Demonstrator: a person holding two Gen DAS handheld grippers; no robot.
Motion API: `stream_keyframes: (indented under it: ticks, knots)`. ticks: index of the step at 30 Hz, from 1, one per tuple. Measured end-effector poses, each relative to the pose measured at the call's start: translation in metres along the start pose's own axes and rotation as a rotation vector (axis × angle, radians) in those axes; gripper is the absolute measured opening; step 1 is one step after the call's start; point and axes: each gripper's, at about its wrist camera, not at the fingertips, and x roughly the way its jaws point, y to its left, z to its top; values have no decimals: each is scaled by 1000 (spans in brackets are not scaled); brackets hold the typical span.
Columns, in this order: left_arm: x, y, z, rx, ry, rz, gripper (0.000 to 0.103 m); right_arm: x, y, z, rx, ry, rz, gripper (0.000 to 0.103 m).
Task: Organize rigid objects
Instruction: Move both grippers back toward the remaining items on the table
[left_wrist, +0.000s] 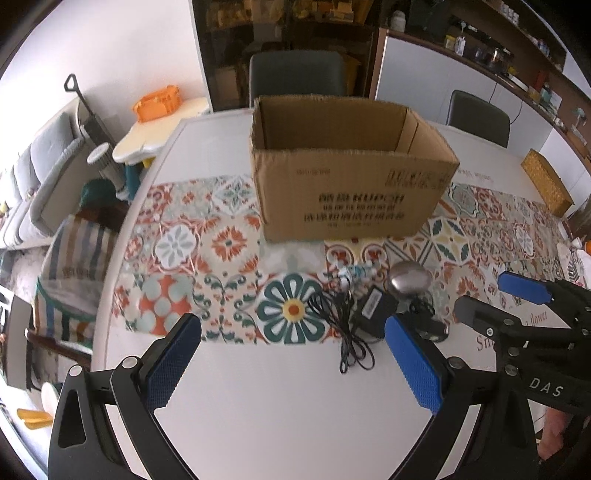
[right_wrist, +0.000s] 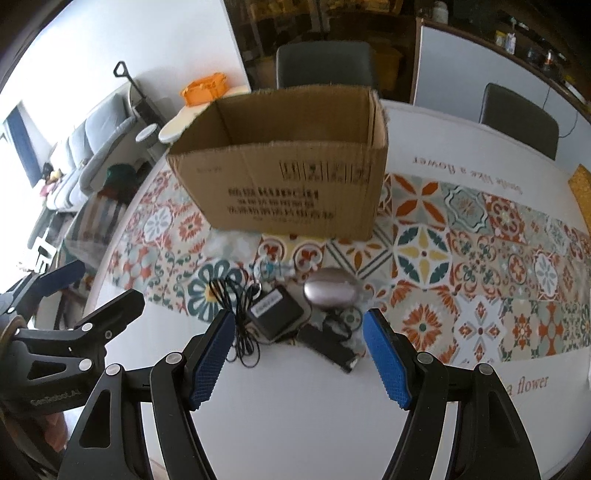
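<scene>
A small heap of things lies on the table (right_wrist: 295, 424) just in front of an open box (right_wrist: 288, 177): a black adapter (right_wrist: 275, 312) with its thin cord (right_wrist: 240, 332) looped beside it, a silvery oval case (right_wrist: 328, 291), a flat black bar (right_wrist: 328, 349) and a small clear item (right_wrist: 273, 269) too blurred to be identified. The right hand-held gripper (right_wrist: 299, 354) is held partly open above the heap with nothing between its pads, and the left hand-held gripper (left_wrist: 291, 362) is likewise open and empty, over bare table just beside the cord. Trouble is likely to come from the crowding: since adapter, case and bar touch or overlap, two things could be pinched at once, or a neighbour knocked aside. If the adapter is lifted, the cord could trail, snag on the box rim or drag other pieces. The rounded case could be squeezed out of the pads. The two hand-held grippers, being near each other, could also be brought into collision.
</scene>
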Motion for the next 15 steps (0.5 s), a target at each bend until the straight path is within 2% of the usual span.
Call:
stream_keyframes:
  ticks: [15]
  knots:
    - [40,-15,-31,-86,131,11,102,42,-17,-20,-74,120,58,72]
